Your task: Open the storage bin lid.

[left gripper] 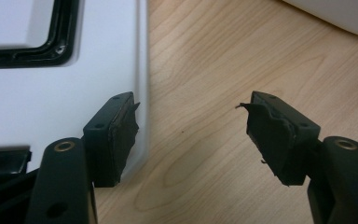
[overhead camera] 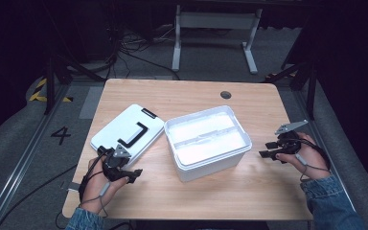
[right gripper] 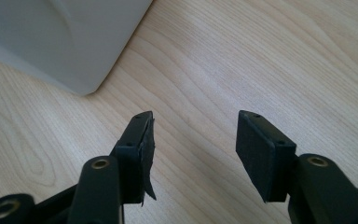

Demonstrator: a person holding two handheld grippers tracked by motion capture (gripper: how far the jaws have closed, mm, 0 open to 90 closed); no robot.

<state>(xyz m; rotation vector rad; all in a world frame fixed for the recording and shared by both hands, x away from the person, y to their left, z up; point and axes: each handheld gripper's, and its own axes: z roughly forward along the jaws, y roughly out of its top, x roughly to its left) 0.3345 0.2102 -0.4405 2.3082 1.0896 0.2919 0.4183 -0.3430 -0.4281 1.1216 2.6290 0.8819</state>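
Two tools are held released over the desk (overhead camera: 249, 191): left tool (overhead camera: 133, 175) beside the white lid (overhead camera: 124, 127) lower left, right tool (overhead camera: 267, 148) beside the open white bin (overhead camera: 206, 143) mid-frame.

The left gripper (left gripper: 189, 135) hangs low over a pale wooden table (left gripper: 205, 60), its two black jaws spread wide with bare wood between them. The pad on one jaw looks worn, its rubber ragged and peeling at the edges. The other jaw sits at the rounded corner of a flat white lid (left gripper: 51, 93) lying on the table, over its edge; whether it touches is hard to tell. A black handle (left gripper: 42, 51) is set into a recess in the lid's top. At the far upper corner, the pale rounded edge of a white box (left gripper: 340, 14) juts in, well apart from the jaws.
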